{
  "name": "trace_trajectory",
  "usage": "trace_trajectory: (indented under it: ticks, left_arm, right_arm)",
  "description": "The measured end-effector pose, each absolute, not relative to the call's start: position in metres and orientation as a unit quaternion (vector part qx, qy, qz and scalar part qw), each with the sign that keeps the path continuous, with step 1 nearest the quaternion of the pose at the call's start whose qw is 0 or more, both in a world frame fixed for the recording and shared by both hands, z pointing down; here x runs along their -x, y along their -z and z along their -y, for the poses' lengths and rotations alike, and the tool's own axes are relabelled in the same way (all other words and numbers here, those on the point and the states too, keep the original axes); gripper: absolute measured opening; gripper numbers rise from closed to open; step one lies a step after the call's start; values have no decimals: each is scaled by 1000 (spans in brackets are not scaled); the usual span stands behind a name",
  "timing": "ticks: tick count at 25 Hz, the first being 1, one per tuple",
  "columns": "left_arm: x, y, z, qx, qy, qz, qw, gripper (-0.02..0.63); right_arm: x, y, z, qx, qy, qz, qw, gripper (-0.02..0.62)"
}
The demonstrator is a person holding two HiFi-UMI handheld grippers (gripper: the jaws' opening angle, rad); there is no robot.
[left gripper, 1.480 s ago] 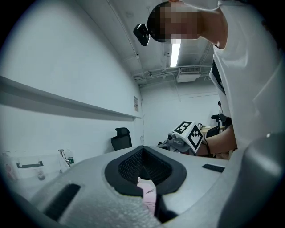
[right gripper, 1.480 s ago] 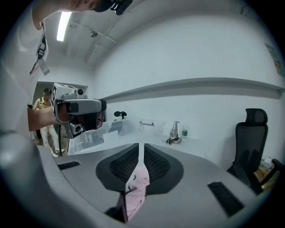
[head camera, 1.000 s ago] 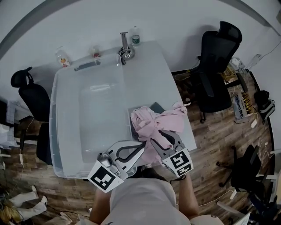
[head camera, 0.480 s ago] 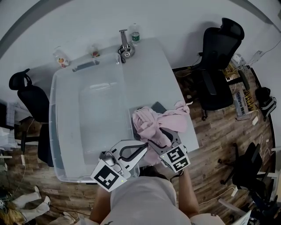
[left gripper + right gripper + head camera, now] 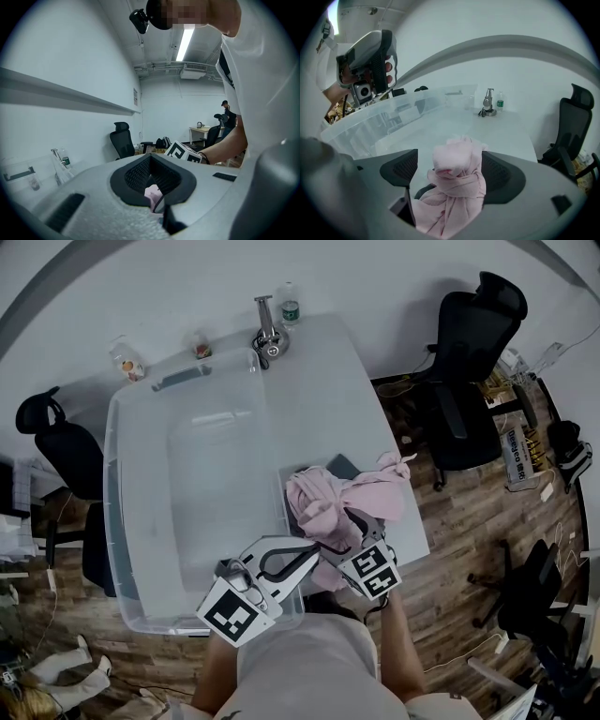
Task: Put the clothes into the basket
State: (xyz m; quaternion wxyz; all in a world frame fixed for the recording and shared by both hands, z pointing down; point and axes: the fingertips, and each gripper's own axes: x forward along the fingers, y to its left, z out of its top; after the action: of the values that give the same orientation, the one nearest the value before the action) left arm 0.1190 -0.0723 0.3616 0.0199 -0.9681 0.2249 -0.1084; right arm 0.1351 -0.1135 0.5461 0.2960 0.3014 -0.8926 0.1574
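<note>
pink clothes [image 5: 345,497] btw just-opened jaws of r hand-held gripper [image 5: 451,172], beside basket [image 5: 112,465]

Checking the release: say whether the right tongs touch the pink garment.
Touching. The right gripper view shows the pink garment between the right tongs, which have just been opening: bunched against one pad, clear of the other.

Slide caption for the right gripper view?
Right tool, jaws just now opening, with the bunched pink garment between them, clear basket at left.
</note>
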Motion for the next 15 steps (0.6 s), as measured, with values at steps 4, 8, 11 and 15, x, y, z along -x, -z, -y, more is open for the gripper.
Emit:
trace_trajectory:
  ticks: [4,8,11,15]
  left_arm:
    - [-119,-365,73,969,113,-221,17,5]
    - [-118,-369,74,969,116,-218,13,5]
    - [-119,-373,75,968,125,-216,8,5]
    - [-121,-378,77,968,132,-212,0,5]
  right_arm:
    - [-131,-561,114,-299,-167,888,307,468]
    - [-130,-573,114,-300,-181,882,315,500]
    - [-130,-581,115,-301,-189,879,319,519]
    - [-132,-592,115,-302,-198,874,325,529]
